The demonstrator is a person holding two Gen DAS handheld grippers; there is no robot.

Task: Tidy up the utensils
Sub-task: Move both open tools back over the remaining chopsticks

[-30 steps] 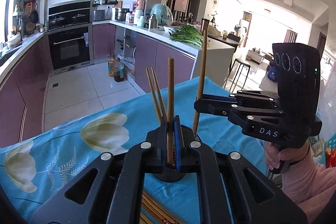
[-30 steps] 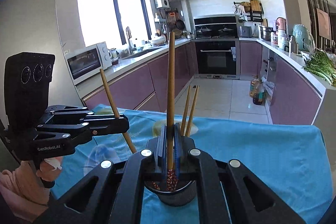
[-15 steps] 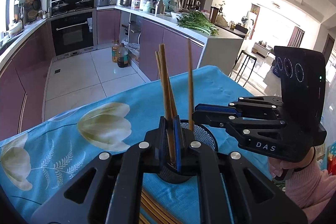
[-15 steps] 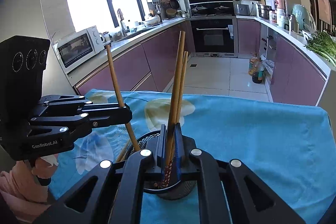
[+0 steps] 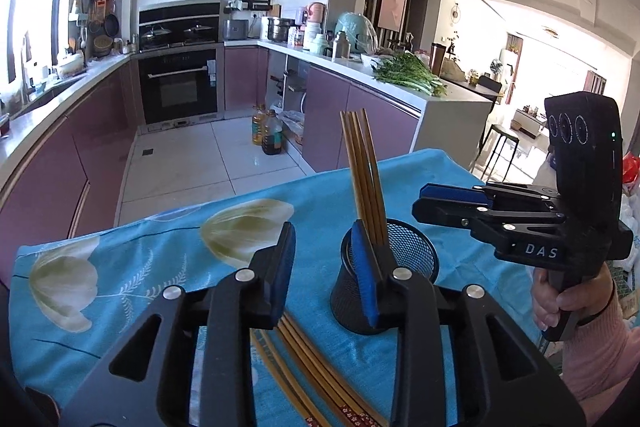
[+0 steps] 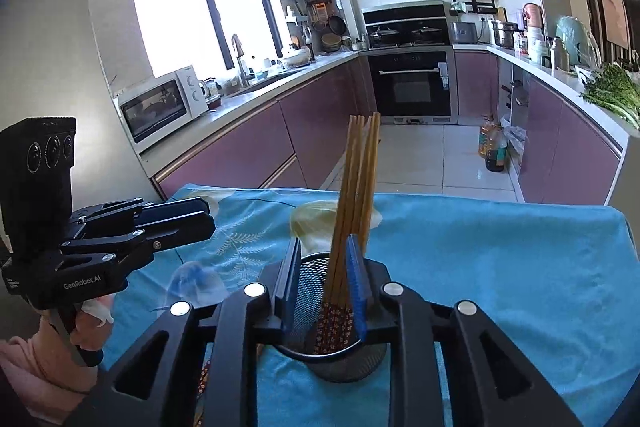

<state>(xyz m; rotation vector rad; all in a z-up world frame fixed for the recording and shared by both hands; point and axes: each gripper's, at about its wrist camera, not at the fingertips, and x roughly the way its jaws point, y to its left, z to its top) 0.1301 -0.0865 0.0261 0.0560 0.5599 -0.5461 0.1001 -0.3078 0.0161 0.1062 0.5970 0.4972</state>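
A black mesh holder stands on the blue cloth, with several wooden chopsticks upright in it. It shows in the right wrist view too, with its chopsticks. My left gripper is open and empty, its right finger in front of the holder. My right gripper is open, its jaws either side of the chopsticks above the holder rim. More chopsticks lie flat on the cloth under my left gripper.
The table has a blue flowered cloth, and its far edge drops to the kitchen floor. Purple cabinets and an oven stand beyond. The right gripper shows to the right of the holder, the left gripper to its left.
Both grippers have opened and let go of their chopsticks, which now stand in the holder. Both grippers have drawn back a little.
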